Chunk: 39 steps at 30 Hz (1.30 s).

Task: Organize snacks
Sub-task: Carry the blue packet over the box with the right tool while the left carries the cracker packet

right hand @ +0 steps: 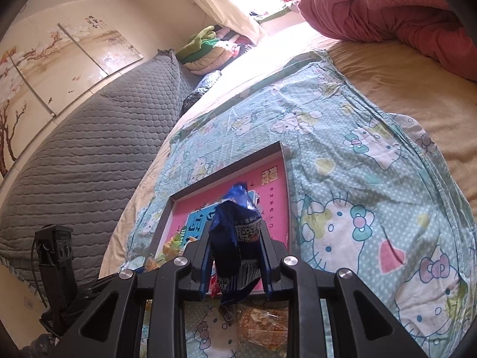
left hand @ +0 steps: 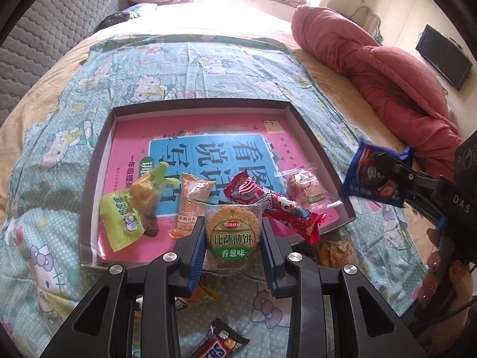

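left gripper [left hand: 233,232] clamps cracker pack [left hand: 233,232] over tray's [left hand: 95,179] near edge | right gripper [right hand: 235,247] pinches blue pack [right hand: 231,238] by tray's right edge | lower each into bare pink floor, clear of red pack [left hand: 277,205], then release

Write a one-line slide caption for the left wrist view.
Left hand-held gripper carries a round cracker pack toward the snack-filled tray.

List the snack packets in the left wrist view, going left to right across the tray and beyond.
Yellow-green packet → orange wafer packet → round cracker packet in the left gripper → red stick packet → clear wrapped pastry → blue cookie packet in the right gripper.
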Each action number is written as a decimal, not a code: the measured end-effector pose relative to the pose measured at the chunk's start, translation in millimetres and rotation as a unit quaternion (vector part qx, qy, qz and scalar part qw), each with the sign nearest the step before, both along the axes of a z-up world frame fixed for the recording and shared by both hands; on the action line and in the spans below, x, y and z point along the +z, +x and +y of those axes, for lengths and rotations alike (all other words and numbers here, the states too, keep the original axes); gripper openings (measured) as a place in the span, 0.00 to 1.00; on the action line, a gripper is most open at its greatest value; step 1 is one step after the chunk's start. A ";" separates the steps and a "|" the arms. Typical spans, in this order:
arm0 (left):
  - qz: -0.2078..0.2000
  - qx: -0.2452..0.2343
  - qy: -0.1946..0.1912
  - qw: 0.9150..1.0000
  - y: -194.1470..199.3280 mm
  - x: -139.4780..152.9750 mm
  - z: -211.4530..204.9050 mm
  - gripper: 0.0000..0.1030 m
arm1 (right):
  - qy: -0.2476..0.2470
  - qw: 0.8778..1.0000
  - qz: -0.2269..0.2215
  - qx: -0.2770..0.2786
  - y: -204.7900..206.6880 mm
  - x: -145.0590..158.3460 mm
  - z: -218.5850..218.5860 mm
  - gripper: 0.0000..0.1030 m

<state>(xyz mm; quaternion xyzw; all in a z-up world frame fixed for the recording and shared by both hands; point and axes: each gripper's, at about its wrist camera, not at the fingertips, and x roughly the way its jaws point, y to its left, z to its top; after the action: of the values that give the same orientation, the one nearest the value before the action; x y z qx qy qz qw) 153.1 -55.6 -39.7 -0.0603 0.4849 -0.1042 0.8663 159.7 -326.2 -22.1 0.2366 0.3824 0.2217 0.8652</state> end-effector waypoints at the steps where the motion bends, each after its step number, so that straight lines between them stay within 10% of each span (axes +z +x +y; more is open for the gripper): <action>1: 0.001 -0.001 0.002 1.000 1.4 -2.0 -0.9 0.34 | -0.002 1.000 0.001 -0.002 0.9 -0.8 -0.6 0.26; 39: 0.027 -0.007 0.023 0.999 37.4 -44.6 -18.3 0.34 | -0.009 0.997 0.059 0.041 26.2 -42.9 38.3 0.26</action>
<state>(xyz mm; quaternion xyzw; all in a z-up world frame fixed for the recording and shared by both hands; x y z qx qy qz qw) 190.5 -73.9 -84.3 -0.0395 0.5111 -0.0977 0.8530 185.9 -287.9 -65.0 0.2253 0.4442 0.2394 0.8334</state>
